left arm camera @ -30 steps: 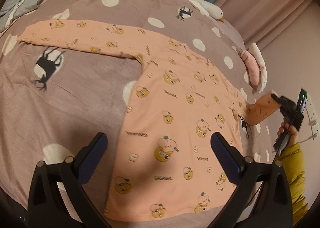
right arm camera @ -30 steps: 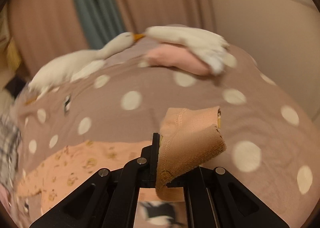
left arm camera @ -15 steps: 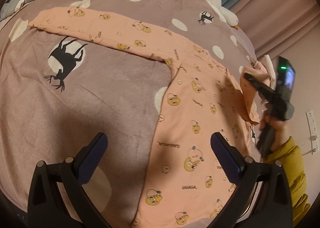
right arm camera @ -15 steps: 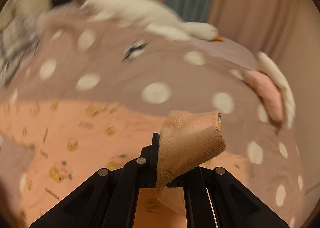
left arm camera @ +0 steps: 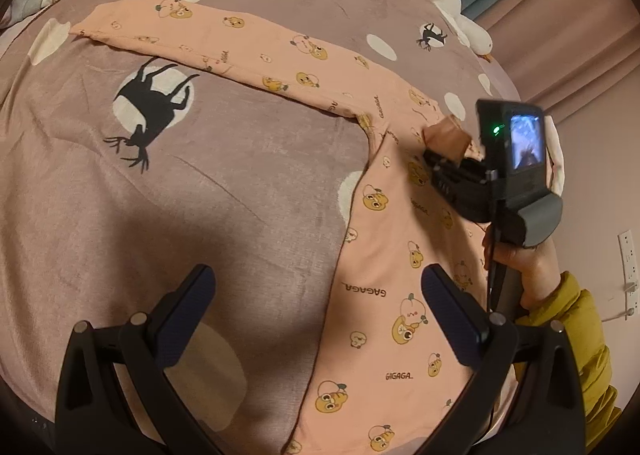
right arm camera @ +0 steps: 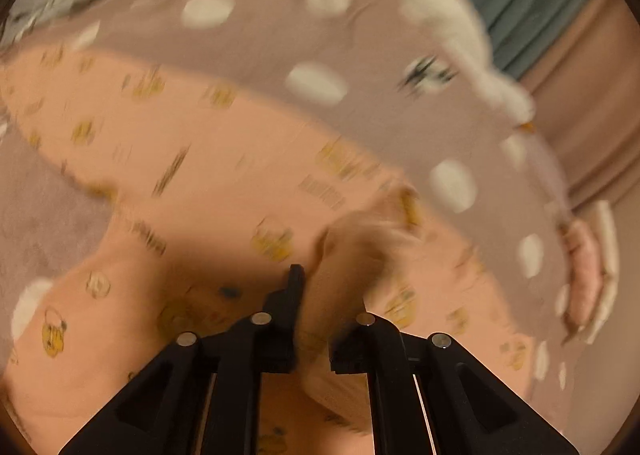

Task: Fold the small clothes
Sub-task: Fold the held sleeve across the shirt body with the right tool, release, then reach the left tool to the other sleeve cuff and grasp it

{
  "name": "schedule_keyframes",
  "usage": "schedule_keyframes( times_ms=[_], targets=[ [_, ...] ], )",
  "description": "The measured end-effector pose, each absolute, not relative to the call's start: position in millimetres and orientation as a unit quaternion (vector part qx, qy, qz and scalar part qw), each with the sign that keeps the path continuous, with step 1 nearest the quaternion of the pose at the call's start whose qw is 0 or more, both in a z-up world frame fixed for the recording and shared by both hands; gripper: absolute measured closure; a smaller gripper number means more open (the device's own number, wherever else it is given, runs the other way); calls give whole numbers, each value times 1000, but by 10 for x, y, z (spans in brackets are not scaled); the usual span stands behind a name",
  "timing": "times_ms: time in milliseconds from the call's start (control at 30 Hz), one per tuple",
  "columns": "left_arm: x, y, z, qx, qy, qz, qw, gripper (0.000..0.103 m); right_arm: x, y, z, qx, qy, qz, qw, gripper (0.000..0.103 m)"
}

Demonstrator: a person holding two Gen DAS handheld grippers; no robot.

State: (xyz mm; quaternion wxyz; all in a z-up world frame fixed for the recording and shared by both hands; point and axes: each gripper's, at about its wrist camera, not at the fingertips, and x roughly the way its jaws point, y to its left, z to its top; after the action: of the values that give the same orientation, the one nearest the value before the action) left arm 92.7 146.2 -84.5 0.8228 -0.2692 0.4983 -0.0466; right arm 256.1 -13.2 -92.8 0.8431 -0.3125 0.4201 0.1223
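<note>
Peach top (left arm camera: pixel 384 255): right gripper (left arm camera: pixel 434 153) clamps its sleeve cuff (left arm camera: pixel 446 135); lay it flat toward nine o'clock. Left gripper (left arm camera: pixel 316 311) gapes empty.

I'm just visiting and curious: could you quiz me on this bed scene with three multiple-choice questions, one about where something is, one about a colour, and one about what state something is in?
1. Where does the shirt's outstretched sleeve lie?
A. flat on the bedspread
B. over the curtain
C. inside a basket

2. What colour is the shirt?
A. dark blue
B. peach-orange with yellow cartoon prints
C. plain white

3. What is the right gripper doing?
A. standing wide open and empty
B. clamped on the shirt's sleeve cuff
C. holding a plush goose

Answers: 1 A, the sleeve stretches flat across the dotted bedspread. 2 B, the peach fabric shows yellow characters. 3 B, the cuff sticks out between its closed fingers, above the shirt's body.
</note>
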Motion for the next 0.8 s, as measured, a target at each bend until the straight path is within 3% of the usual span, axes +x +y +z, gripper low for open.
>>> schedule_keyframes(
  times_ms=[100, 167, 233, 333, 467, 567, 800],
  targets=[
    [913, 1524, -844, -280, 493, -42, 823, 0, 2509, -77, -915, -324, 417, 142, 837, 92],
    [900, 1565, -851, -290, 489, -40, 822, 0, 2453, -56, -791, -310, 410, 171, 841, 69],
    [896, 1604, -851, -303, 487, -37, 818, 0, 2330, -23, -633, -315, 376, 188, 851, 62],
    [895, 1681, -819, -309, 481, -28, 820, 0, 2146, -124, -400, -288, 341, 226, 866, 61],
    [923, 1885, -789, -337, 464, -17, 819, 0, 2170, -845, -62, -61, 368, 281, 884, 61],
    [981, 2061, -775, -362, 455, -11, 813, 0, 2127, -1376, -137, 75, 384, 281, 877, 61],
    [1241, 2662, -752, -472, 390, -14, 791, 1, 1563, -1820, -509, 143, 403, 248, 869, 61]
  ],
)
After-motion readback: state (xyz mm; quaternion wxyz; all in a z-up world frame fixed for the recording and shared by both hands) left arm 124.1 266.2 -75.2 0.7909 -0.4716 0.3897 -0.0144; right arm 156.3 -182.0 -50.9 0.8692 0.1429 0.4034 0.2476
